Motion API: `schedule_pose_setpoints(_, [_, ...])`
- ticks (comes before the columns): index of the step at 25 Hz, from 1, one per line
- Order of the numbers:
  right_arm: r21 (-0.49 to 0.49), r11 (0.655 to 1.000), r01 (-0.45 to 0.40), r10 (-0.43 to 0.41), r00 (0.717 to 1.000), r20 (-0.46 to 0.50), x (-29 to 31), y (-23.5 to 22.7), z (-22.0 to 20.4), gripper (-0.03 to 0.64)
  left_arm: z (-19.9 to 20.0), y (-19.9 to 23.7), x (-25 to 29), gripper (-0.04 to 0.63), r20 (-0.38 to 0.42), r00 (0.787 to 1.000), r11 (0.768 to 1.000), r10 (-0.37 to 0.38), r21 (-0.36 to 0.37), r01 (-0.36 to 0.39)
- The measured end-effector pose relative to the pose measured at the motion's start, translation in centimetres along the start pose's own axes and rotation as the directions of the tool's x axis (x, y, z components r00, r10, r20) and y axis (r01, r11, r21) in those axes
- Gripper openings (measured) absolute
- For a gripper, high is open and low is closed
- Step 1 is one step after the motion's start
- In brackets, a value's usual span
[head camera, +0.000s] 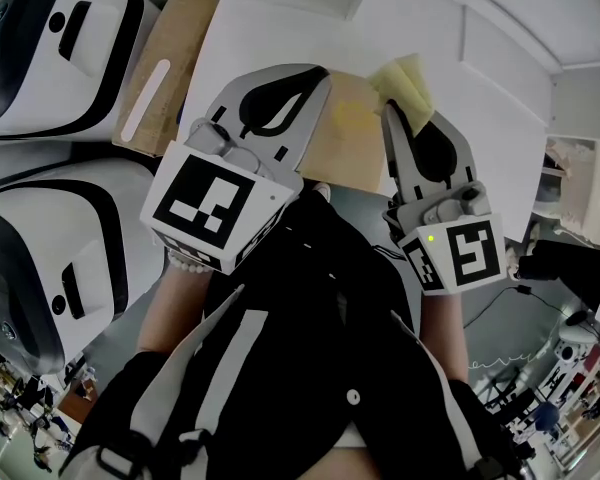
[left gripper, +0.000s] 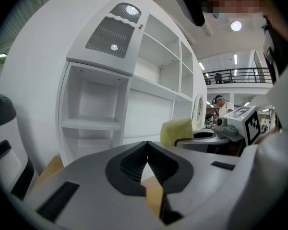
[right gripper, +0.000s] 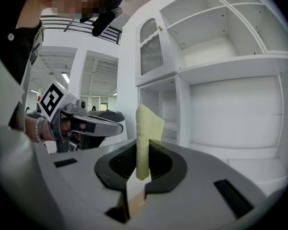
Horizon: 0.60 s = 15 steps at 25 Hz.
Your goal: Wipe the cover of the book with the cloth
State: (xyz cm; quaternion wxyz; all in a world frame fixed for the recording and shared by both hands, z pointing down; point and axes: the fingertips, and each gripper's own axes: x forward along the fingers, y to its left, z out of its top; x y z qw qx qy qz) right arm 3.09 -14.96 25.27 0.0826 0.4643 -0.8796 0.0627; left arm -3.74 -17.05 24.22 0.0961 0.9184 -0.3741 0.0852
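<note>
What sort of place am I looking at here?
Probably a large work hall or lab, not a home: a black-railed upper gallery, a round ceiling lamp, and a white open-shelved cabinet.

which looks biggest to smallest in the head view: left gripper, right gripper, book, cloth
1. left gripper, likely nearer the camera
2. right gripper
3. book, partly hidden, so unsure
4. cloth

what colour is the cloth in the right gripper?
Pale yellow. The cloth shows best in the right gripper view.
</note>
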Motion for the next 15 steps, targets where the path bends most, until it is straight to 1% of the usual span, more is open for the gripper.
schedule_pose_setpoints(3, [-0.002,1.000,-0.003,0.003,1.000,-0.010,-0.02,0.19,-0.37,0.035,-0.09,-0.08,-0.07,0.002,-0.002,1.000,1.000,-0.003,-0.001,0.003])
schedule_pose_setpoints(7, [0.009,1.000,-0.019,0.019,1.000,-0.022,0.18,0.58,-0.81,0.035,-0.32,-0.21,-0.19,0.002,-0.028,1.000,1.000,0.004,0.010,-0.003])
schedule_pose_setpoints(12, [0.001,1.000,-0.027,0.027,0.999,-0.028,0.26,0.75,-1.07,0.035,-0.41,-0.34,0.01,0.002,-0.029,1.000,1.000,0.004,0.015,-0.003])
schedule_pose_setpoints(15, [0.000,1.000,-0.029,0.029,0.999,-0.023,0.28,0.73,-1.09,0.035,-0.33,-0.21,0.17,0.002,-0.016,1.000,1.000,0.006,0.018,-0.005])
